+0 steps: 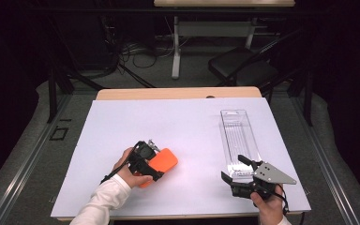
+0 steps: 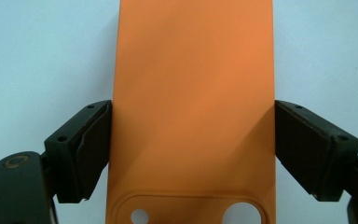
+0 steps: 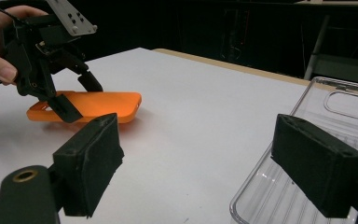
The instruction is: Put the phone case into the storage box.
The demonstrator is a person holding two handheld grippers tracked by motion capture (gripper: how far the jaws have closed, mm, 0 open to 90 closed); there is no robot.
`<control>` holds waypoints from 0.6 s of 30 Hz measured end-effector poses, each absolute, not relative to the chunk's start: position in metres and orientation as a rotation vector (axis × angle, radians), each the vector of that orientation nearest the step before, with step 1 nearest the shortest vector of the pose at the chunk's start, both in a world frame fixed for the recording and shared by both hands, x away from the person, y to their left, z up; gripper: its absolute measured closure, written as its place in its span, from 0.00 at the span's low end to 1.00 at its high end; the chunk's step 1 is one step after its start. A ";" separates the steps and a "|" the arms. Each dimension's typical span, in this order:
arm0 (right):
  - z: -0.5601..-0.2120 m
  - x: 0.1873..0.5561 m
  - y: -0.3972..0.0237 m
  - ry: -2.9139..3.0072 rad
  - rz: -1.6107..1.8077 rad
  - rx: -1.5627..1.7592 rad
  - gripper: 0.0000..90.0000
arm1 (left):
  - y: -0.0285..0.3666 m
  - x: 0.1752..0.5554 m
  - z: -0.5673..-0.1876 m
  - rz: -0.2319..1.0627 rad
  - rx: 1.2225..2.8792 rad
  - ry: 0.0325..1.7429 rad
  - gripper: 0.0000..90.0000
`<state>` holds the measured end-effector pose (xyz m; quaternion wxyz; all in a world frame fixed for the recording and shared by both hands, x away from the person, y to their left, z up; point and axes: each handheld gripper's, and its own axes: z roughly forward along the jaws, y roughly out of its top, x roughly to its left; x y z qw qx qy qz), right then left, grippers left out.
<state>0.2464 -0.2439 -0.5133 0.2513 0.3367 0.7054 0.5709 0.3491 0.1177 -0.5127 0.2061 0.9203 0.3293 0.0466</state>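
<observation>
An orange phone case (image 1: 165, 161) lies flat on the white sheet at the front left. My left gripper (image 1: 154, 161) reaches down over it, with one jaw against each long side. In the left gripper view both pads touch the edges of the orange case (image 2: 191, 84), whose camera cut-out is at the bottom. The right gripper view shows that left gripper (image 3: 80, 98) straddling the orange case (image 3: 107, 105). A clear plastic case (image 1: 236, 133) lies lengthwise at the right. My right gripper (image 1: 233, 168) is at its near end, open, with its right jaw above the clear case's (image 3: 335, 107) near corner.
The white sheet (image 1: 168, 117) covers most of the wooden table (image 1: 178, 93). Behind the table stand a dark folding chair (image 1: 243, 65) and the white leg of another desk (image 1: 176, 51), with cables on the floor. The room around is dark.
</observation>
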 end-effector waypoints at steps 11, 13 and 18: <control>-0.514 0.247 -0.244 1.918 1.554 0.916 0.17 | 0.120 0.347 -0.501 0.154 2.553 0.937 0.17; -0.514 0.247 -0.243 1.918 1.554 0.917 0.17 | 0.120 0.346 -0.498 0.169 2.549 0.937 0.17; -0.514 0.247 -0.243 1.916 1.559 0.914 0.17 | 0.120 0.344 -0.489 0.180 2.541 0.916 0.17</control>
